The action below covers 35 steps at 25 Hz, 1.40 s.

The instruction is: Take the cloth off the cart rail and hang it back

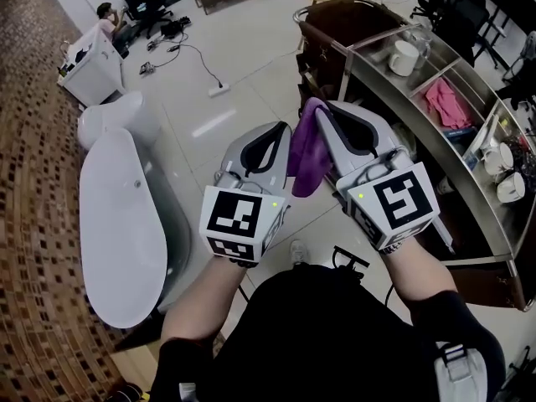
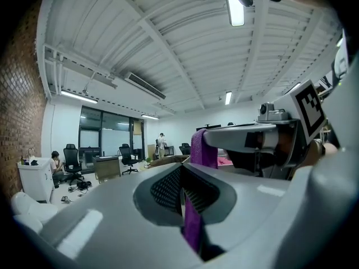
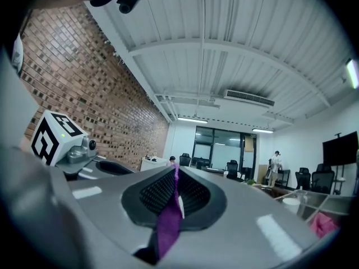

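Observation:
A purple cloth (image 1: 306, 156) hangs in the air between my two grippers, well above the floor and left of the cart. My left gripper (image 1: 283, 132) is shut on one edge of it, and a purple strip (image 2: 192, 228) shows pinched between its jaws. My right gripper (image 1: 322, 109) is shut on another edge, the fabric (image 3: 167, 226) running out between its jaws. In the left gripper view the cloth (image 2: 203, 149) drapes over the right gripper's tip. The cart's chrome rail (image 1: 368, 37) is bare, to the right of the grippers.
The metal cart (image 1: 469, 193) stands at the right, holding a pink cloth (image 1: 444, 103) and white cups (image 1: 407, 57). A white bathtub (image 1: 117, 224) lies on the floor at the left. A white cabinet (image 1: 92, 67) and a seated person (image 1: 109, 15) are far back left.

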Each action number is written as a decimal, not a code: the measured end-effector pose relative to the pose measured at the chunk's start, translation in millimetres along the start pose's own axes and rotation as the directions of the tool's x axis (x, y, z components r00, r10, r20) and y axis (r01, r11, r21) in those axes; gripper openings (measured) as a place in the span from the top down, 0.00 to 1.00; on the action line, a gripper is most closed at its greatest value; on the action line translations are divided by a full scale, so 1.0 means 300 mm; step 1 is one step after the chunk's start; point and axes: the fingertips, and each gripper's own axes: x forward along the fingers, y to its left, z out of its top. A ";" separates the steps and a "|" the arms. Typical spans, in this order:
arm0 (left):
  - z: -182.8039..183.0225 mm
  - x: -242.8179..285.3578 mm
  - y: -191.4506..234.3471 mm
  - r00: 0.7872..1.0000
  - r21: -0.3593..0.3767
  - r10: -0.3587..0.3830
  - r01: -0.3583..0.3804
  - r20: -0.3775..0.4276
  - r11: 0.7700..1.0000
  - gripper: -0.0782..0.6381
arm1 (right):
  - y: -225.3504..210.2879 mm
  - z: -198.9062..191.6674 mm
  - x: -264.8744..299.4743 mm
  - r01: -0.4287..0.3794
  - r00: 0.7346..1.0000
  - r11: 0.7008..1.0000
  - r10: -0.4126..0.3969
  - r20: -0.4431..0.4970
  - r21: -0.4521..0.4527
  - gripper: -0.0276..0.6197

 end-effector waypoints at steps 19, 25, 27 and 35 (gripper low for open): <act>-0.042 0.388 0.362 0.999 -0.020 -0.042 0.041 -0.013 0.999 0.89 | -0.234 -0.118 0.429 0.033 0.983 0.999 -0.026 -0.180 0.038 0.93; -0.063 0.430 0.522 0.995 -0.038 -0.104 0.104 0.010 0.994 0.89 | -0.234 -0.133 0.586 0.100 0.975 0.995 -0.095 -0.200 0.011 0.94; -0.074 0.437 0.589 0.992 -0.042 -0.124 0.125 0.020 0.991 0.89 | -0.224 -0.140 0.649 0.121 0.972 0.993 -0.119 -0.202 -0.002 0.93; -0.094 0.467 0.874 0.972 -0.061 -0.230 0.233 0.048 0.971 0.89 | -0.200 -0.101 0.945 0.231 0.959 0.970 -0.240 -0.150 -0.076 0.94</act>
